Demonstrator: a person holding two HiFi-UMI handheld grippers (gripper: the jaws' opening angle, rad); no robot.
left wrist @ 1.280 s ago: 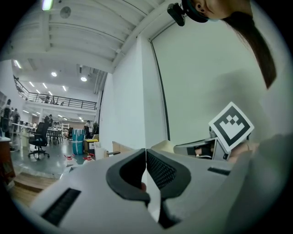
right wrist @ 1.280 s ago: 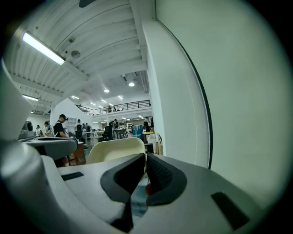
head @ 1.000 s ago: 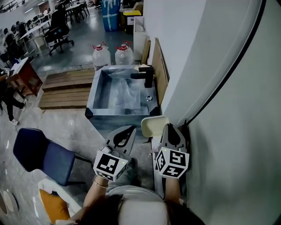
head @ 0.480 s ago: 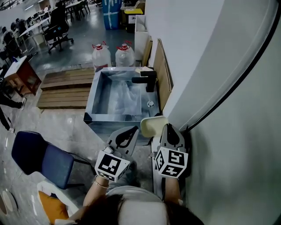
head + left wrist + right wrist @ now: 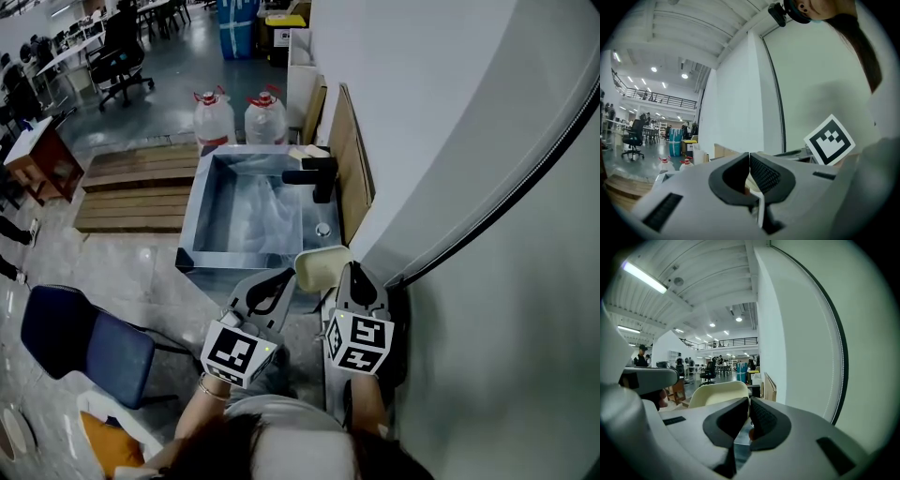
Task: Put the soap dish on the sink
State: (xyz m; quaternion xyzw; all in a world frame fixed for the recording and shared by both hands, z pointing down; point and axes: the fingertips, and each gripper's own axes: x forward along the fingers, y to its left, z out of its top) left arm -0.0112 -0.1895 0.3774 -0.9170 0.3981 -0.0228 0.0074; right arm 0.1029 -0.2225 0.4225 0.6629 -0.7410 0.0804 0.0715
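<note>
In the head view a cream soap dish (image 5: 322, 266) is held in the air just short of the near rim of the metal sink (image 5: 191, 246). My right gripper (image 5: 343, 272) is shut on the dish's right edge. In the right gripper view the dish (image 5: 718, 393) rises just past the closed jaws of that gripper (image 5: 749, 402). My left gripper (image 5: 283, 277) hangs beside the dish on its left, shut with nothing in it. Seen in the left gripper view, this gripper (image 5: 749, 158) has its pads pressed together.
A black faucet (image 5: 314, 174) stands on the sink's right rim, with a wooden board (image 5: 350, 159) against the white wall (image 5: 412, 112) behind it. Two water bottles (image 5: 214, 118) stand beyond the sink. Wooden pallets (image 5: 131, 187) and a blue chair (image 5: 89, 342) are at the left.
Both grippers and the dish have edged forward toward the sink, which now sits a little nearer in the head view. Both grips are unchanged.
</note>
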